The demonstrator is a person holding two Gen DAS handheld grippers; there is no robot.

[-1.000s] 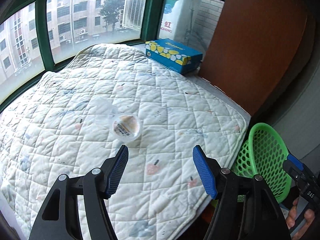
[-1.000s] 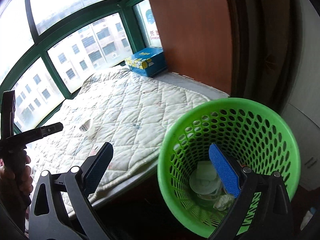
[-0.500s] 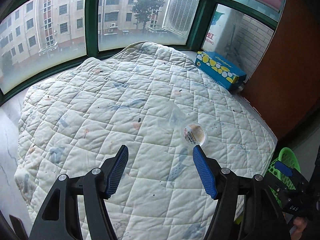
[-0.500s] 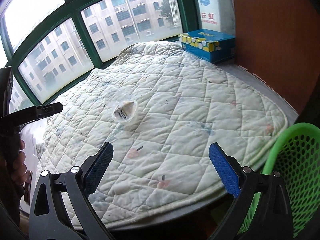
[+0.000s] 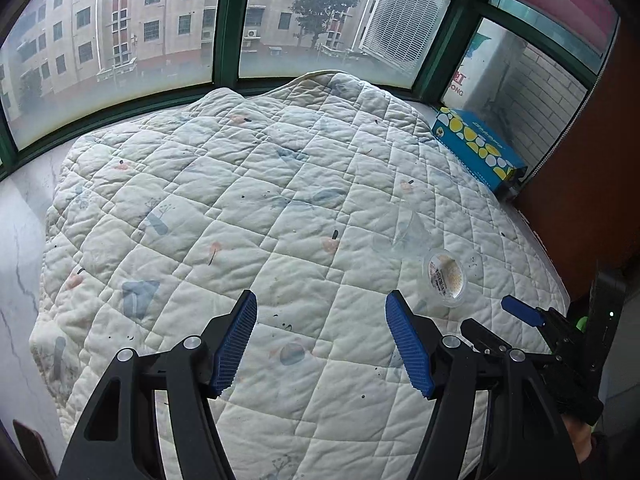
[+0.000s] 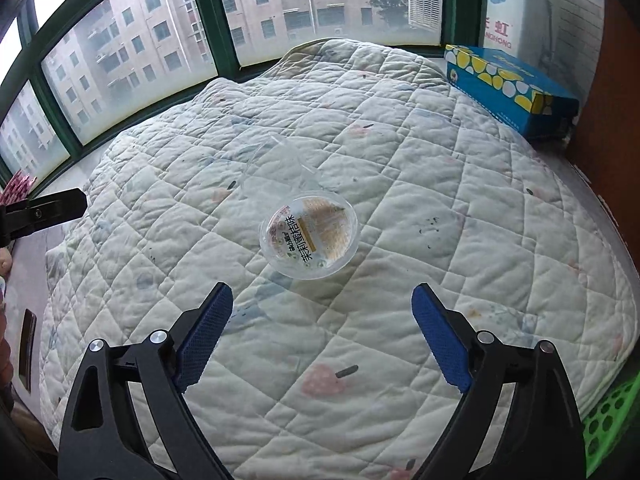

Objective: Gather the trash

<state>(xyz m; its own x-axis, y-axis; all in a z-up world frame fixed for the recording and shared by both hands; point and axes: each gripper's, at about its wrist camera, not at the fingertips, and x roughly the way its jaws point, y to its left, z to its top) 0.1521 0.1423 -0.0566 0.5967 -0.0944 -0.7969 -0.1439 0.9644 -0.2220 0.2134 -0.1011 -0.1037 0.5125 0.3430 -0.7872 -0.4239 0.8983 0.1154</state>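
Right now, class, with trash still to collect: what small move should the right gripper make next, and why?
Probably ease the right gripper forward and down over the clear plastic cup. The cup lies on its side on the quilt just ahead of the gripper; the jaws are closing with nothing between them yet.

Each gripper, the left [image 5: 320, 336] and the right [image 6: 322, 330], has 2 black angular plastic arms with triangular cut-outs, each arm fixed by 2 round silver screws. The fingers [image 5: 234, 344] carry long blue pads with a fine ribbed texture. In the left view the right tool's black body shows a small green light [image 5: 611, 313].
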